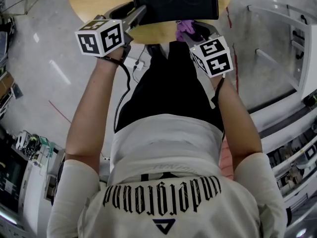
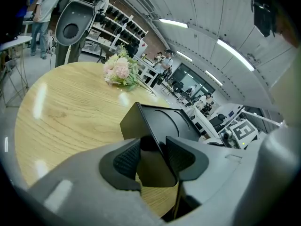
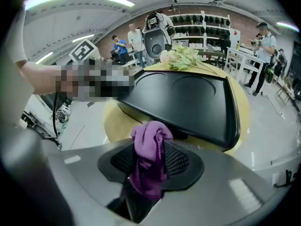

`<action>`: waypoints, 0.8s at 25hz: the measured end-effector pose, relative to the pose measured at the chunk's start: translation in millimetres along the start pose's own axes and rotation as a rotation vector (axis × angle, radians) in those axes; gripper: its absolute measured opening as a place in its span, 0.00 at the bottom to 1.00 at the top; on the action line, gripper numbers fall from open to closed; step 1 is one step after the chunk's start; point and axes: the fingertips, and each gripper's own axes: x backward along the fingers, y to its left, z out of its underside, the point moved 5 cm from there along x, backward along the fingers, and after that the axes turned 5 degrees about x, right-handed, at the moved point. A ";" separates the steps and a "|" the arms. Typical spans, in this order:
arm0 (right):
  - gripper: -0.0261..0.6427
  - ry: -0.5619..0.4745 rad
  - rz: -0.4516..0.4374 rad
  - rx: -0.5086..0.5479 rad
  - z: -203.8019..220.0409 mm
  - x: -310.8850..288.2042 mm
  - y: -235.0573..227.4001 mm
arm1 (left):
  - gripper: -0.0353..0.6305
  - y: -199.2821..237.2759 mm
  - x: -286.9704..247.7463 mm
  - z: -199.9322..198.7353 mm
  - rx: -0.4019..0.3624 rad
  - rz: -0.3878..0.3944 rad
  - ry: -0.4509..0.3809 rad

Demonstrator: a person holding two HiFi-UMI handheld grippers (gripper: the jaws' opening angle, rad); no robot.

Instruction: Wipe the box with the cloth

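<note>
A flat black box lies on the round wooden table, close to its near edge. My left gripper grips the box's near left corner; in the left gripper view the box's wall sits between the pads of that gripper. My right gripper is shut on a bunched purple cloth, held just in front of the box's near right edge. In the right gripper view the cloth sticks up between the pads, just short of the box's near rim; contact cannot be told.
A bunch of pale flowers lies on the far side of the table. Behind it stands a large grey and white machine. People and shelving fill the background. White racks stand on the floor to the right.
</note>
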 end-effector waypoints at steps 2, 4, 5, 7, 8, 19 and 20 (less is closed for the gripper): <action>0.26 0.002 -0.008 -0.002 2.8 1.4 -5.2 | 0.33 -0.2 -1.1 0.1 -0.006 -0.001 0.001; 0.26 0.010 -0.007 0.003 7.2 6.8 -13.0 | 0.33 -0.2 -0.6 0.0 -0.015 -0.002 0.005; 0.26 0.016 -0.005 0.000 10.5 10.7 -18.7 | 0.33 0.1 -0.2 0.0 -0.017 -0.002 0.007; 0.26 0.035 0.004 -0.007 19.6 19.4 -34.8 | 0.33 1.3 -0.9 0.8 -0.012 -0.001 0.013; 0.26 0.047 0.010 -0.003 25.3 23.7 -43.7 | 0.33 2.1 -2.1 2.0 -0.010 -0.001 0.017; 0.26 0.159 -0.078 0.250 28.2 53.9 -106.5 | 0.33 1.7 -8.7 -3.5 -0.002 -0.012 0.050; 0.26 0.173 -0.102 0.302 23.7 52.4 -109.4 | 0.33 1.7 -9.5 -4.9 -0.004 -0.015 0.054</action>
